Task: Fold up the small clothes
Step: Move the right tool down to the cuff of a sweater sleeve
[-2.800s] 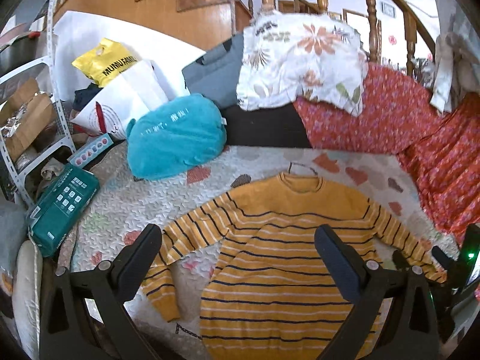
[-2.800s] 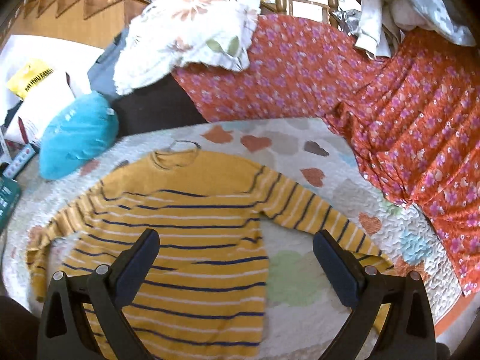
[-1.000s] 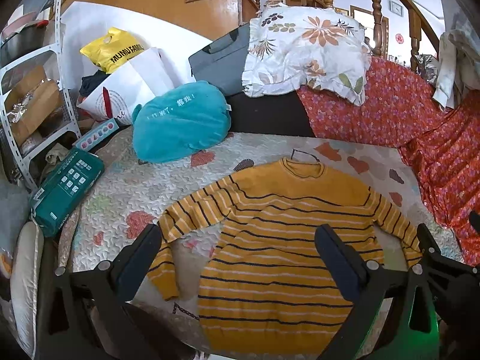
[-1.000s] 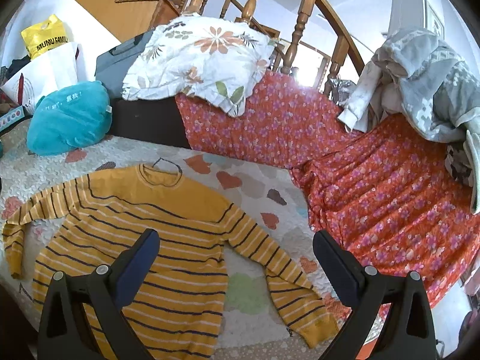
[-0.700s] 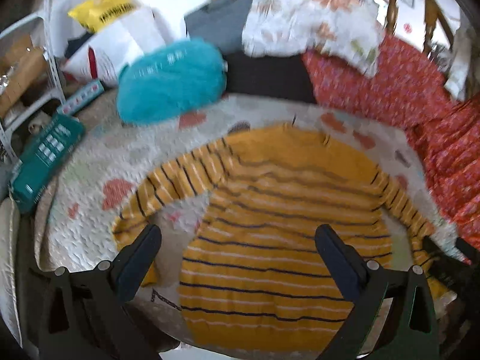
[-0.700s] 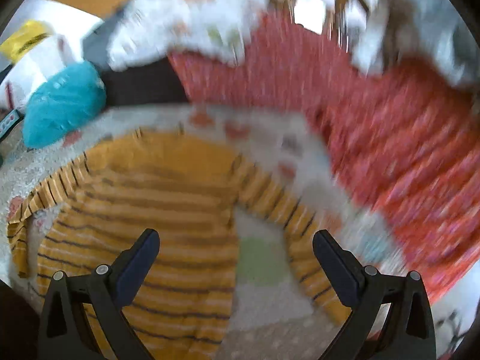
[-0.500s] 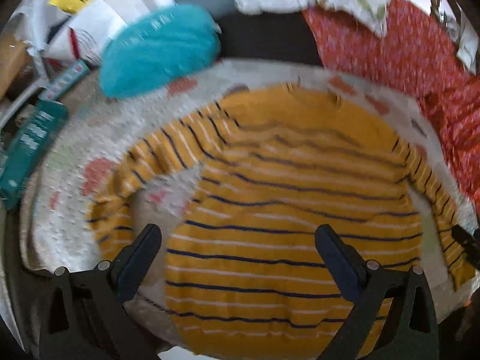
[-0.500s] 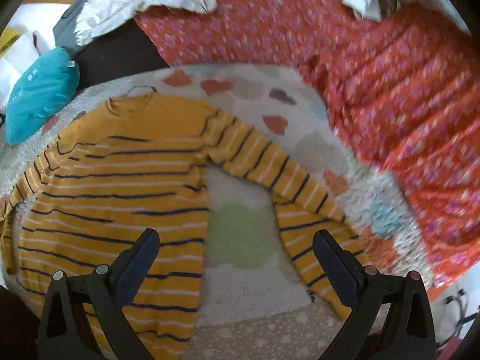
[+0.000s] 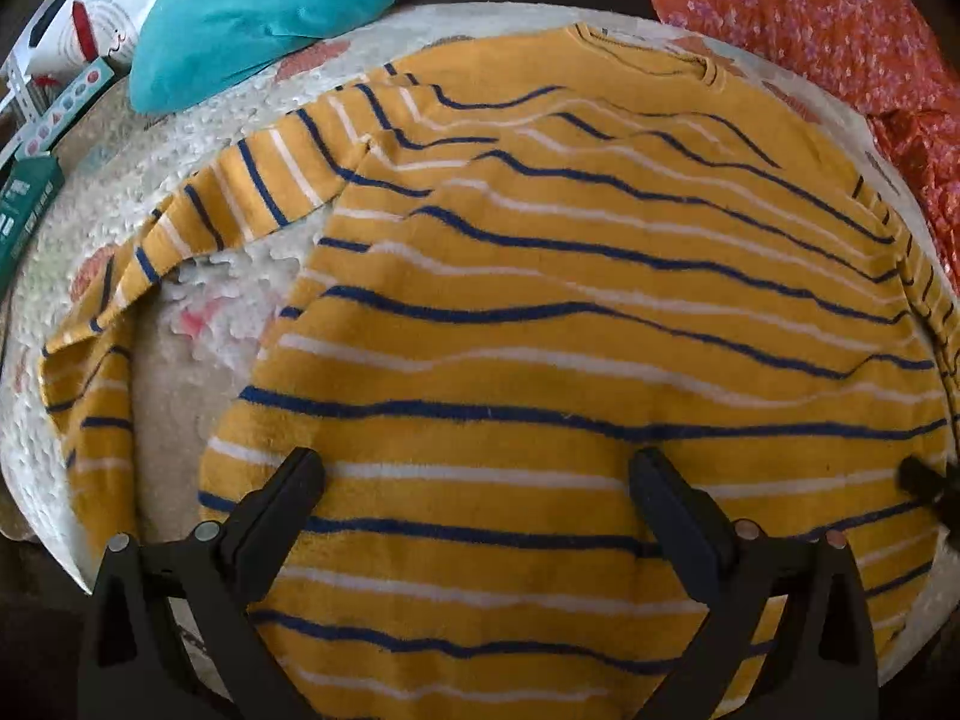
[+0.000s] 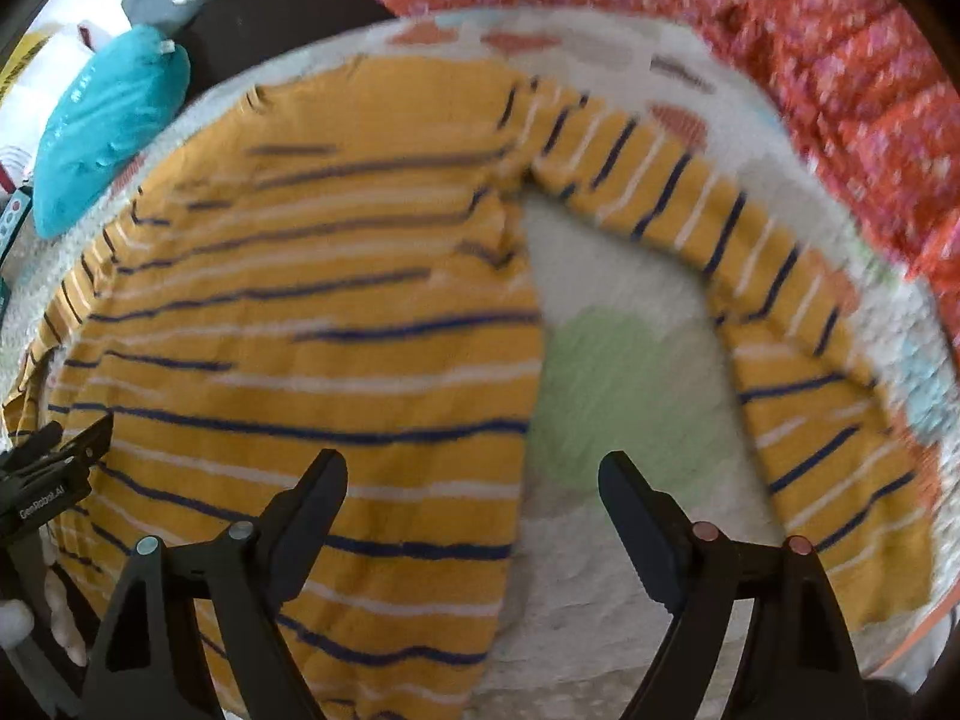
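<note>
A yellow sweater (image 9: 570, 324) with navy and white stripes lies spread flat, front up, on a white quilt (image 9: 228, 300) with coloured patches, its sleeves angled out to either side. The left gripper (image 9: 474, 492) hangs over the lower body of the sweater with its jaws spread and nothing between them. The right gripper (image 10: 474, 492) is above the sweater's side hem and the bare quilt beside it; its jaws have just been closing a little but stand wide apart, gripping nothing. A teal cushion (image 9: 252, 6) sits beyond the collar, and red flowered fabric (image 10: 810, 42) borders the quilt.
</note>
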A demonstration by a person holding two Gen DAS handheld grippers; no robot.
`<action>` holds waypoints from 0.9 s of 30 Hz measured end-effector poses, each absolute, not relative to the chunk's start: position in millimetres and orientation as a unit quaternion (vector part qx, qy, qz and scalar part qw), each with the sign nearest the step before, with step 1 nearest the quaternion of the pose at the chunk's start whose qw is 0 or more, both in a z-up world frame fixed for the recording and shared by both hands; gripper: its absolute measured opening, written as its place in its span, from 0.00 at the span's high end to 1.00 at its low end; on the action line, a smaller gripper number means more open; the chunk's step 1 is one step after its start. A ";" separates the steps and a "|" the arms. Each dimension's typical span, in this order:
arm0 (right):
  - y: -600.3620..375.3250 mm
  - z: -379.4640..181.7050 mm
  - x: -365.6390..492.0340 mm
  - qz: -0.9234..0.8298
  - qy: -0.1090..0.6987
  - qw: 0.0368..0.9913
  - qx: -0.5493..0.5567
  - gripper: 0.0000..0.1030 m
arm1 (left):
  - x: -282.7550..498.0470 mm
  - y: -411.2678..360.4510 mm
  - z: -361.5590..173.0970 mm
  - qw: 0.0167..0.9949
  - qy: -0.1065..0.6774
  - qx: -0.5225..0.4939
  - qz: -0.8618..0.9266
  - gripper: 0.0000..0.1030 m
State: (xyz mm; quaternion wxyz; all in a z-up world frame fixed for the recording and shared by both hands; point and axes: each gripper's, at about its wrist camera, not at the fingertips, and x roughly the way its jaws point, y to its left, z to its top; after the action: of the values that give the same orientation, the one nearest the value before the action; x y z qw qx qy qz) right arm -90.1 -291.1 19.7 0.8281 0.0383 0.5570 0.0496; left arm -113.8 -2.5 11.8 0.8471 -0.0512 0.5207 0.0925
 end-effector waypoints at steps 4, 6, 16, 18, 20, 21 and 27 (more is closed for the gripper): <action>-288.4 13.9 -99.4 0.032 0.542 0.839 0.051 0.07 | -114.7 -2.4 9.3 0.849 0.519 -0.051 0.085 0.00; -287.3 10.4 -102.8 0.025 0.544 0.837 0.054 0.00 | -116.5 -2.3 8.4 0.852 0.514 -0.054 0.081 0.00; -287.2 5.7 -105.7 0.031 0.551 0.833 0.041 0.00 | -121.8 0.1 6.2 0.861 0.502 -0.058 0.064 0.00; -284.8 5.2 -106.7 0.029 0.551 0.833 0.033 0.00 | -123.0 -0.5 6.0 0.863 0.498 -0.056 0.064 0.00; -283.0 6.7 -105.4 0.025 0.554 0.832 0.029 0.00 | -123.6 -0.5 5.9 0.865 0.495 -0.056 0.063 0.00; -282.3 11.0 -104.3 0.021 0.554 0.832 0.029 0.01 | -123.7 -0.3 5.9 0.865 0.494 -0.056 0.062 0.00; -265.8 61.0 -113.1 0.016 0.479 0.878 0.019 0.02 | -124.5 0.6 6.1 0.866 0.493 -0.056 0.063 0.00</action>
State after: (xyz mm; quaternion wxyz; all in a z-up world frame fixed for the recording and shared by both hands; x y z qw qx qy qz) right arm -113.1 -265.8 61.0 0.8777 0.0194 0.4785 0.0163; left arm -124.5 0.6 6.1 0.8661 -0.0561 0.4926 0.0635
